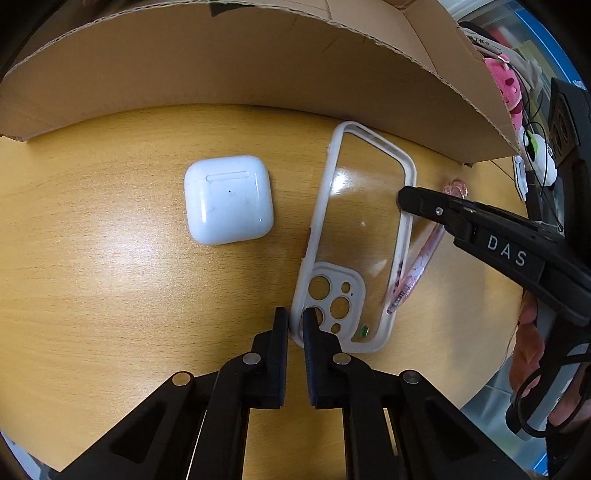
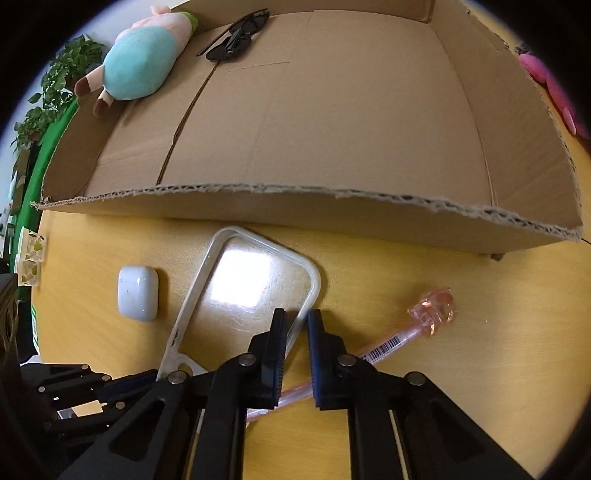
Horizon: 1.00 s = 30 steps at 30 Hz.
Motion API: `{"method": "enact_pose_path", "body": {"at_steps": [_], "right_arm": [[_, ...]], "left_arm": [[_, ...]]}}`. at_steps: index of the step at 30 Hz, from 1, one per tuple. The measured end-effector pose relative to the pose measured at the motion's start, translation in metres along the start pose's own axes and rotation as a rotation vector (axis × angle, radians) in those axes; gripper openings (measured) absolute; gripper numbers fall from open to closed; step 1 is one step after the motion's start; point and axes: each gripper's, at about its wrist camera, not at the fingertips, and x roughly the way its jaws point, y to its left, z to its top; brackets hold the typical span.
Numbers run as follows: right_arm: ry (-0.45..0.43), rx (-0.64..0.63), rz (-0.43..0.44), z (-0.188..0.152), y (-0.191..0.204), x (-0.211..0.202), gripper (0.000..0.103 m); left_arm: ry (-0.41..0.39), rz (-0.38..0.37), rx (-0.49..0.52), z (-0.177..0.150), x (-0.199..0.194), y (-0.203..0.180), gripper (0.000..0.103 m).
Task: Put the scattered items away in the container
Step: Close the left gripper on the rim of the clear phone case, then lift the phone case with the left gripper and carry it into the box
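A clear phone case with a white rim lies on the yellow table in front of a shallow cardboard box. My left gripper is shut on the case's rim at the camera-cutout corner. My right gripper is shut on the case's rim on its other long side; it shows in the left wrist view. A white earbuds case lies left of the phone case. A pink pen lies right of the case, partly under the right gripper.
The cardboard box holds a teal plush toy and black sunglasses at its far left. A pink plush sits beyond the box's right side. Green plants stand at the far left.
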Motion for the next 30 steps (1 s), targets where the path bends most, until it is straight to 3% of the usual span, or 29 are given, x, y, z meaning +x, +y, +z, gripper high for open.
{"method": "enact_pose_path", "body": {"at_steps": [6,15,23,30], "right_arm": [[-0.024,0.045,0.047,-0.011,-0.011,-0.015,0.009],[-0.235,0.046,0.133,-0.012,0.001,-0.118,0.008],[-0.455,-0.018,0.137,0.055,0.019,-0.214,0.008],[-0.514,-0.018,0.135,0.122,0.004,-0.249,0.008]], "left_arm": [[-0.014,-0.003,0.040,-0.010,-0.017,-0.008,0.007],[-0.147,0.000,0.131,-0.016,-0.097,-0.035,0.004],[-0.333,-0.021,0.162,0.041,-0.176,-0.050,0.004],[-0.425,-0.051,0.179,0.105,-0.215,-0.065,0.004]]}}
